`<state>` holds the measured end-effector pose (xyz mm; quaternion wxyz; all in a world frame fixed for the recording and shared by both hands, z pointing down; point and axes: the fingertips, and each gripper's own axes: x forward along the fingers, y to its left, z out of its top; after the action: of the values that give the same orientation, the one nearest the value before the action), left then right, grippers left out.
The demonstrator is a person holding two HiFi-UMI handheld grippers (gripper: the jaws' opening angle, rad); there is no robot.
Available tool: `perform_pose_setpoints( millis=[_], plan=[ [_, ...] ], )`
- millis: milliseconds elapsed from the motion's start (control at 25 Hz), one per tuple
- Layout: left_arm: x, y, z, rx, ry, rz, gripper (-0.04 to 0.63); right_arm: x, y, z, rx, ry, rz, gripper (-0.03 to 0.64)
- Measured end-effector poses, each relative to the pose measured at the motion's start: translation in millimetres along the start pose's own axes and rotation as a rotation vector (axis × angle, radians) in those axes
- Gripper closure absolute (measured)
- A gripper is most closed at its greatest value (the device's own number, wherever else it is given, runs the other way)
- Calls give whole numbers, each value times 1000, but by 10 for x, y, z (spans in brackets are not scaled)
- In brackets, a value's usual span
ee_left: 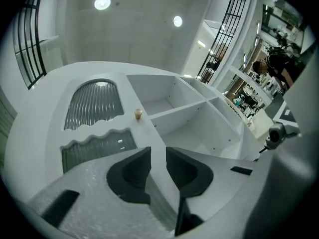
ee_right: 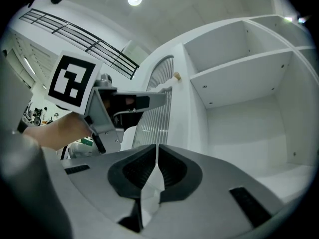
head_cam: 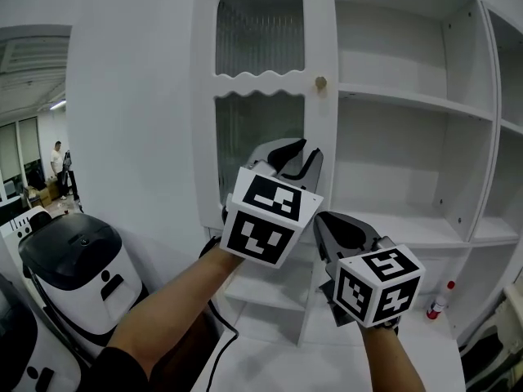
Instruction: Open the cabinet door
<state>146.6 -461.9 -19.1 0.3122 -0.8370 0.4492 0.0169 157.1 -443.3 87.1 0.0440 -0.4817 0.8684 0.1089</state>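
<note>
- The white cabinet door with ribbed-glass arched panels (head_cam: 261, 84) looks still shut, beside open shelves.
- Our left gripper (ee_left: 158, 156), jaws apart and empty, hangs short of the small brass knob (head_cam: 320, 82) on the door's right edge; gripping and pulling remain.
- Our right gripper (ee_right: 156, 156) rides pinched together, empty.

Head view behind, gripper views nearer (all share cabinet door (head_cam: 261, 84))
</note>
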Motion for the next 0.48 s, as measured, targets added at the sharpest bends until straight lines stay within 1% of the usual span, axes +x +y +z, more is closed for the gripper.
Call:
perform_pose_setpoints(
  millis=[80, 160, 320, 480],
  plan=[
    [70, 58, 93, 19, -16, -4, 500, 22, -22, 4, -5, 2, -8, 595],
    [149, 126, 171, 40, -32, 2, 497, 33, -51, -9, -10, 8, -19, 595],
    [313, 283, 225, 55, -53, 27, 483, 48, -117, -67, -20, 23, -41, 595],
    [433, 360, 311, 100, -79, 38, 457, 48, -194, -142, -32, 37, -64, 595]
  ],
)
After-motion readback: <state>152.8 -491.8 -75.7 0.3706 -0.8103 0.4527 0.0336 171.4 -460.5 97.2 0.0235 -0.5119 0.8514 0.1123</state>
